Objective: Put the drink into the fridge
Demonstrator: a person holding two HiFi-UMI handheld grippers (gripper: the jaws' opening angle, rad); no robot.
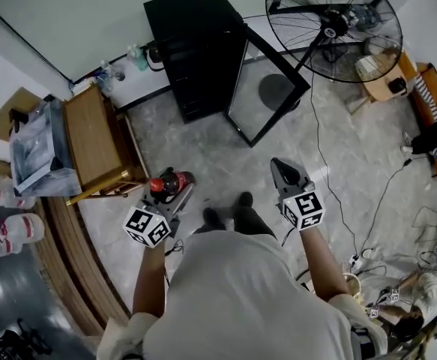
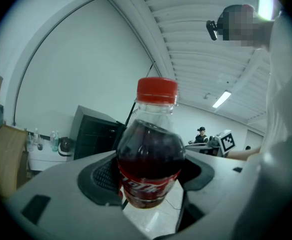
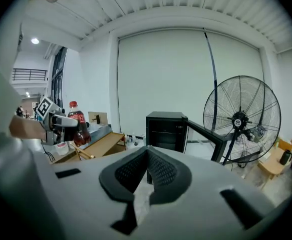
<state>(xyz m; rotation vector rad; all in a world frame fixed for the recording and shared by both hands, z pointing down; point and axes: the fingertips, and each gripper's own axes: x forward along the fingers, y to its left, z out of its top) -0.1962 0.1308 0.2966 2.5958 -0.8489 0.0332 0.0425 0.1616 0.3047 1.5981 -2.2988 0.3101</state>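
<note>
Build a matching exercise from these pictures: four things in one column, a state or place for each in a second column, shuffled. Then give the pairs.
Things
1. cola bottle
2. fridge door
3. right gripper
4. fan

States
a. jaws together, nothing between them
b. swung open
c. round wire cage on a stand, on the floor
d. clamped in the left gripper

Pairs: 1-d, 2-b, 3-a, 4-c

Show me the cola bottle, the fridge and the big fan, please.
cola bottle (image 2: 151,154): left gripper view, on its dark body.
fridge (image 1: 192,17): head view, on its black top.
fan (image 1: 330,27): head view, on its central hub.
</note>
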